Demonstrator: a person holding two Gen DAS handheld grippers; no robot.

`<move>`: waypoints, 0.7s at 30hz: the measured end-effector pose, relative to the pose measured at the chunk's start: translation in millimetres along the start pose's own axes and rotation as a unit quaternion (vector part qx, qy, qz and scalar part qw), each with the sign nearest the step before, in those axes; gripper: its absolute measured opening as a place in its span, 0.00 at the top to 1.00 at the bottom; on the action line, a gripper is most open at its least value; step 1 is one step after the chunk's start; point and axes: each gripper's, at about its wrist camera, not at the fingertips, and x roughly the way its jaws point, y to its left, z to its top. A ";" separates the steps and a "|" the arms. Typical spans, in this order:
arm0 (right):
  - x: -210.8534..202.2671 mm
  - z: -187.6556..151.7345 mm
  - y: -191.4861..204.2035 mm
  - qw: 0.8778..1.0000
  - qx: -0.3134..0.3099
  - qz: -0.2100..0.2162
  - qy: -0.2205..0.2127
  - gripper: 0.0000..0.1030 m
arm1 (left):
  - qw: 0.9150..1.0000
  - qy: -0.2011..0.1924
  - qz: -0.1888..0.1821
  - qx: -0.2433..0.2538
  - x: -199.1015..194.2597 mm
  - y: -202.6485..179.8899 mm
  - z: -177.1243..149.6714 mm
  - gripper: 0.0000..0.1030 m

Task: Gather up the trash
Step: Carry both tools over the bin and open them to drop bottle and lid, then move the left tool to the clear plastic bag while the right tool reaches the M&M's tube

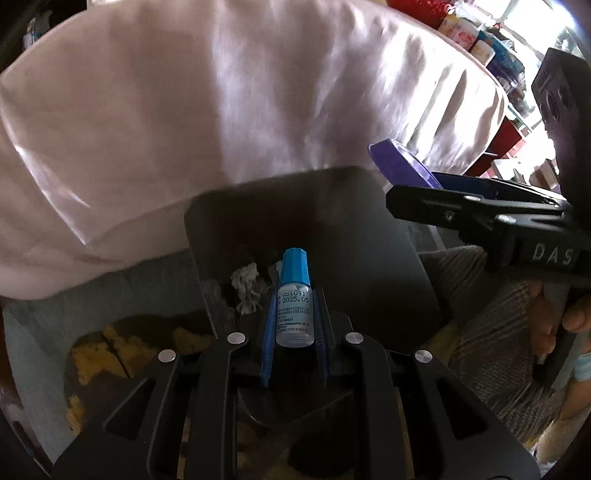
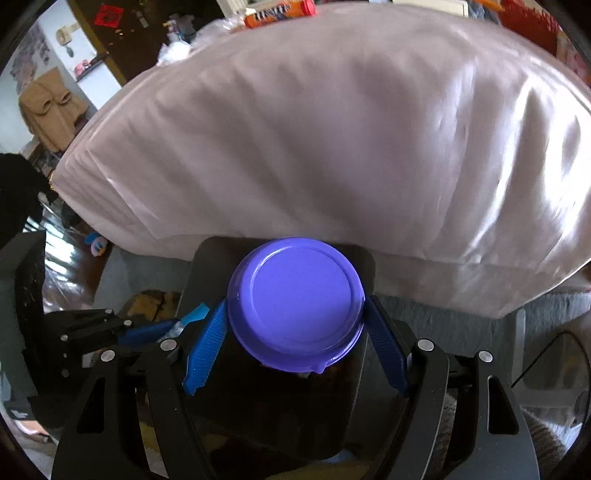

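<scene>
My left gripper (image 1: 294,295) is shut on a small eye-drop bottle (image 1: 294,306) with a blue cap and holds it over the open dark trash bin (image 1: 369,236). Crumpled white paper (image 1: 245,286) lies inside the bin. My right gripper (image 2: 295,310) is shut on a round purple plastic lid (image 2: 295,302) above the same bin (image 2: 207,266). In the left wrist view the right gripper (image 1: 399,184) comes in from the right with the purple lid (image 1: 399,162) over the bin's far right corner. The left gripper (image 2: 177,325) and the bottle (image 2: 192,314) show at the lower left of the right wrist view.
A table draped in a pale pink cloth (image 1: 221,110) stands right behind the bin. An orange tube (image 2: 280,13) and bottles (image 1: 469,33) lie on the table. A yellow and dark patterned floor (image 1: 110,350) lies left of the bin.
</scene>
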 end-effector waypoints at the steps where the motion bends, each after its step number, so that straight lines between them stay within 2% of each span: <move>1: 1.0 -0.3 -1.1 1.000 0.001 0.002 0.003 0.27 | 1.000 0.002 0.000 0.000 1.1 -0.4 0.3 0.83; 4: 1.6 -1.5 1.0 1.000 -0.003 0.007 0.007 0.26 | 1.000 0.007 0.001 -0.001 2.1 1.9 0.5 0.83; 9: 4.4 0.1 0.4 1.000 0.001 0.010 0.012 0.26 | 1.000 0.010 0.003 -0.005 4.0 3.0 2.3 0.73; 11: 3.8 0.4 -1.0 1.000 0.005 0.010 0.012 0.22 | 1.000 0.010 0.003 -0.007 3.7 4.7 1.8 0.69; 13: 3.7 0.9 -2.8 1.000 0.008 0.009 0.010 0.20 | 1.000 0.010 0.005 -0.010 3.1 7.0 1.5 0.66; 21: 4.2 1.9 -3.7 1.000 0.017 0.006 0.006 0.19 | 1.000 -0.004 0.020 -0.014 -5.3 12.8 5.7 0.56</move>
